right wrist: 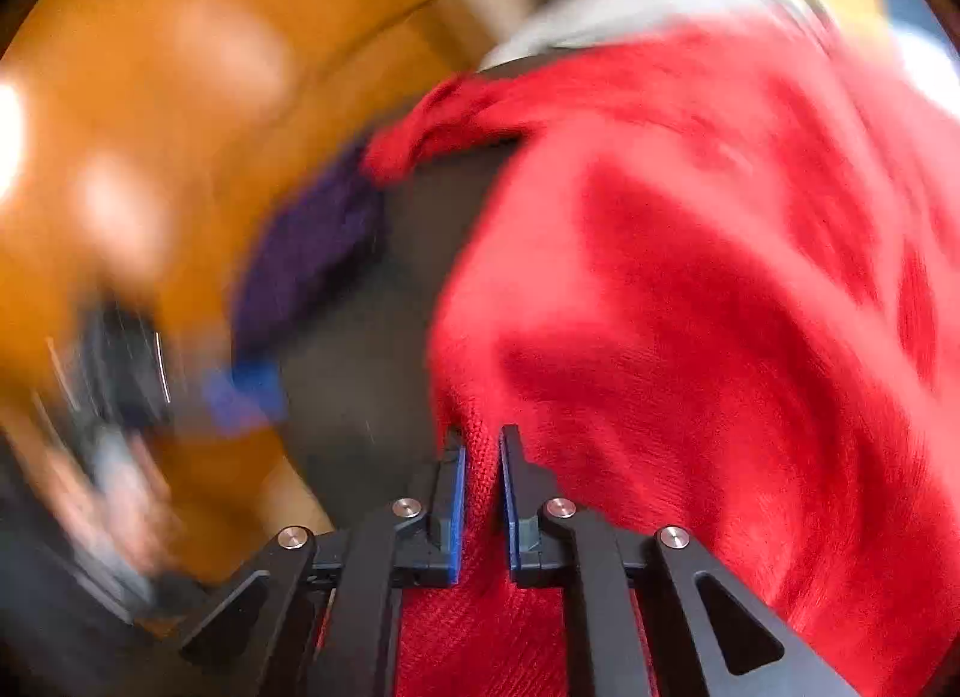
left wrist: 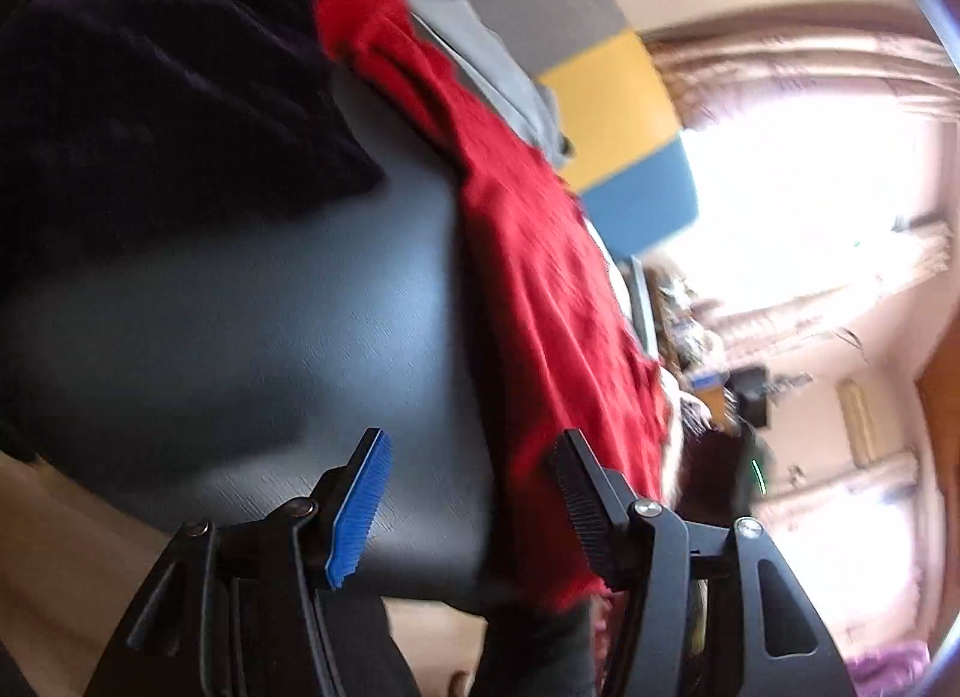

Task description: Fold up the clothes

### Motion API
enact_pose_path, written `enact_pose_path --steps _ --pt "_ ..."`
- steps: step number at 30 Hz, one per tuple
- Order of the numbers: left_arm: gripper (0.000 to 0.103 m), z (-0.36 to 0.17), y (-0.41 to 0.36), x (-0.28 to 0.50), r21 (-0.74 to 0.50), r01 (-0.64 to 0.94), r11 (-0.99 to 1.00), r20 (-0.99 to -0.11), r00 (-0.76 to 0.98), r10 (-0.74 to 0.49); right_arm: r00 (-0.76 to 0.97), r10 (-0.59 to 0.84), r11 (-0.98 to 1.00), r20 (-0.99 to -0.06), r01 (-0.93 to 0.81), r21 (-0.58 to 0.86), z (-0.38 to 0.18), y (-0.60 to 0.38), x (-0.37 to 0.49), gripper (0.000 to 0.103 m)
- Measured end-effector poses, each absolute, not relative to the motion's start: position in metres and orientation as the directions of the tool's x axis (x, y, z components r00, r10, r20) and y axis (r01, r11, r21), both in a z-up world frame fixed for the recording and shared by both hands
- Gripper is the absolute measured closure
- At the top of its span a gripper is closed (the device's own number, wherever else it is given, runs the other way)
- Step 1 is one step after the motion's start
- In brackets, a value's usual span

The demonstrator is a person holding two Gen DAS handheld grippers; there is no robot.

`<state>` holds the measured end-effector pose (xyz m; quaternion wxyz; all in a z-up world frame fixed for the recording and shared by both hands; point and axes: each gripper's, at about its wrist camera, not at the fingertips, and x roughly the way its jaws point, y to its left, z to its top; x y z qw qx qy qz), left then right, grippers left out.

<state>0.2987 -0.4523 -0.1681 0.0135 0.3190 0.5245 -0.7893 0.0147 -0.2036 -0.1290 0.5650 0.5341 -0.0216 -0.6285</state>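
My right gripper (right wrist: 482, 493) pinching edge of red garment (right wrist: 690, 289), jaws nearly closed on knit fabric. Left gripper (left wrist: 462, 508) hanging wide open over dark table (left wrist: 252, 301), gripping nothing, red cloth just beside its black finger. Red garment lying spread across table, dark purple one (left wrist: 156, 97) sitting near it, grey one (left wrist: 480, 55) behind. Everything pretty blurry.

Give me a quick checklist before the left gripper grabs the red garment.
1. Right gripper shut on the red garment: ok.
2. Left gripper open, jaws apart, nothing between them: ok.
3. Left gripper reaches the garment's edge: not ok, it is over the bare dark table.
4. Dark purple garment lies apart from the left jaws: ok.
5. Grey garment free of the red one: cannot tell.
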Motion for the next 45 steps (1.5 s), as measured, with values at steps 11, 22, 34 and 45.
enact_pose_path --steps 11,22,34,45 --pt "0.040 -0.183 -0.401 0.226 -0.867 0.316 -0.386 -0.471 -0.772 0.426 0.212 -0.868 -0.357 -0.450 0.365 0.860 -0.178 -0.130 -0.050 0.100" --pt "0.045 -0.197 -0.360 0.186 -0.882 0.365 -0.298 -0.467 -0.761 0.450 0.226 -0.882 -0.318 -0.414 0.364 0.876 -0.181 -0.117 -0.047 0.099" --pt "0.094 -0.180 -0.388 0.230 -0.879 0.381 -0.288 -0.469 -0.800 0.373 0.126 -0.886 -0.330 -0.446 0.505 0.798 -0.126 -0.080 -0.041 0.039" --pt "0.085 -0.150 -0.438 0.324 -0.580 0.651 -0.490 -0.765 -0.642 0.053 -0.108 -0.714 -0.549 -0.692 0.699 0.458 -0.113 -0.016 -0.020 0.009"
